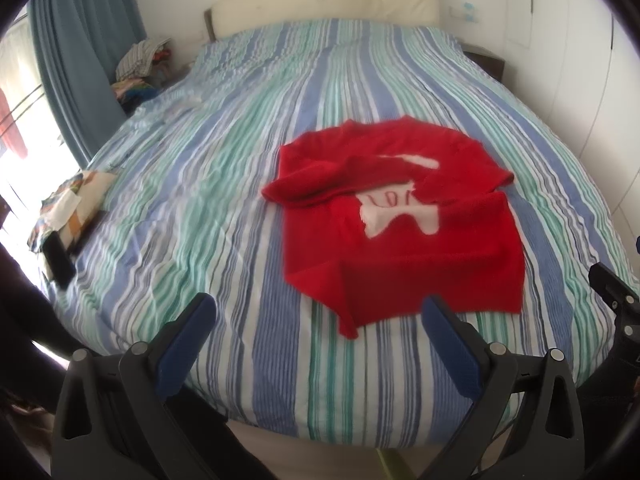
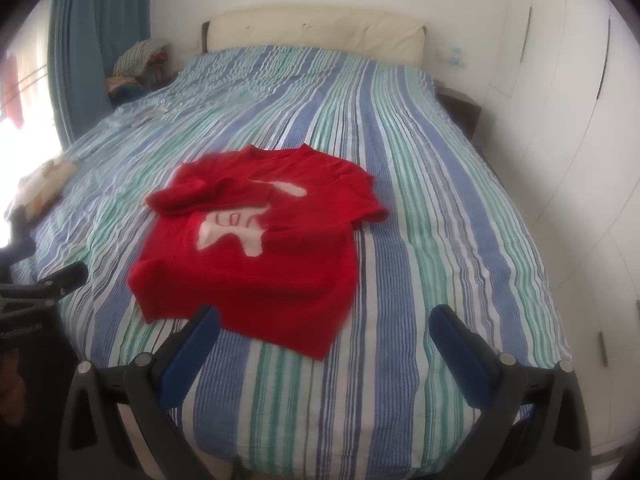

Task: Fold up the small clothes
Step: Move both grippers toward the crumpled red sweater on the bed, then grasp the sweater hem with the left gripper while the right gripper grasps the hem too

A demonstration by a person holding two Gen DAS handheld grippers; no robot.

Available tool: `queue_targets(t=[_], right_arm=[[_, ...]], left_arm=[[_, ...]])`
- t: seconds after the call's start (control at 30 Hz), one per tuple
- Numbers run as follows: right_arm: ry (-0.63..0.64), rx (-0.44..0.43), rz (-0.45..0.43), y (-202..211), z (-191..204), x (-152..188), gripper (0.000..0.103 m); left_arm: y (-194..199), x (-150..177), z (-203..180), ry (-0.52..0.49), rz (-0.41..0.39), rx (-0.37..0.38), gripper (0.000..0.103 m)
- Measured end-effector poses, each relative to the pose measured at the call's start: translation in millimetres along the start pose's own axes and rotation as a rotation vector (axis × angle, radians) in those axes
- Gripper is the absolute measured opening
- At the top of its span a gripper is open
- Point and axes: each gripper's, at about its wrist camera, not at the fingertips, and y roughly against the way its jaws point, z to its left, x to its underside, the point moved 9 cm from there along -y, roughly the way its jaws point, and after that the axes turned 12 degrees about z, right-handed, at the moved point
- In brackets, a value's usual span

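Observation:
A small red shirt (image 1: 404, 232) with a white print lies on the striped bed cover, its left sleeve folded over the chest. It also shows in the right wrist view (image 2: 256, 256). My left gripper (image 1: 320, 312) is open and empty, above the bed's near edge, just short of the shirt's lower hem. My right gripper (image 2: 324, 320) is open and empty, with its left finger (image 2: 192, 344) near the shirt's lower hem. Each gripper's edge shows in the other's view.
The bed (image 1: 224, 184) has a blue, green and white striped cover and a cream headboard (image 1: 320, 4). A patterned folded item (image 1: 68, 208) lies at the bed's left edge. A clothes pile (image 1: 140, 64) sits by the blue curtain. White wardrobes (image 2: 580, 120) stand right.

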Motion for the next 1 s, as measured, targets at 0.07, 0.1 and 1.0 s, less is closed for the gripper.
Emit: queue_targets(t=[0.07,0.1,1.0], right_arm=[[-0.002,0.039,0.001,0,-3,-2,0.103],[-0.006,0.054,-0.002,2,-5,-3,0.103],[-0.049,0.101,0.020,-4,-22,0,0.103]], left_arm=[[-2,1,0,-0.001,0.006,-0.001,0.102],[-4,2,-1,-0.003,0.012,-0.002,0.102],[-29,6,5,-0.025,0.052,0.044,0.102]])
